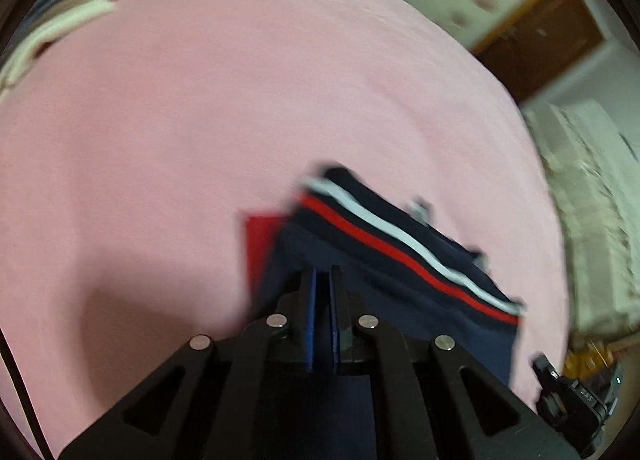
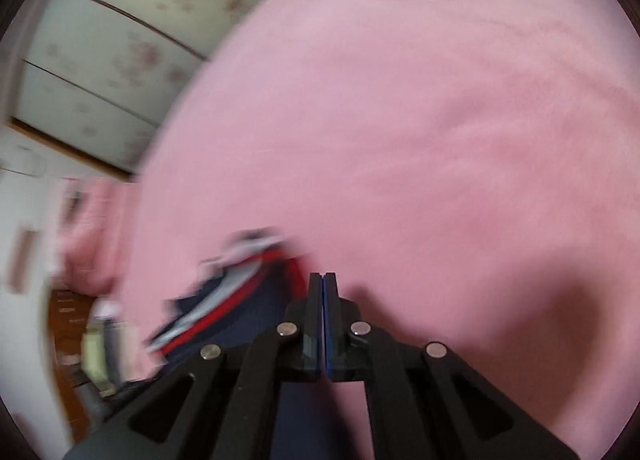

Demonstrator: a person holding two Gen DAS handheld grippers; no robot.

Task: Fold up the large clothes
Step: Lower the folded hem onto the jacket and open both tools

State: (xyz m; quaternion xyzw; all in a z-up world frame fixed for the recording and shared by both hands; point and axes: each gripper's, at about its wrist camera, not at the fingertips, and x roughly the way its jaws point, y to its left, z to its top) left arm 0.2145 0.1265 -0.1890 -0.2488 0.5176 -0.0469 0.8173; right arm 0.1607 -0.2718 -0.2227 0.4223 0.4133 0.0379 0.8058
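Left gripper (image 1: 323,274) pinches the navy garment with red and white stripes (image 1: 400,260), lifted above the pink bedsheet (image 1: 200,120). Right gripper (image 2: 323,280), fingers pressed together; grip on the cloth unclear.

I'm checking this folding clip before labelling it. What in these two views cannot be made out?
- Left wrist view: the left gripper hides the navy striped garment at the pinch; a grip cannot be confirmed.
- Right wrist view: motion blur smears the garment; whether the right gripper holds cloth is unclear.
- Left wrist view: the folded stack is cut off by the frame edge.
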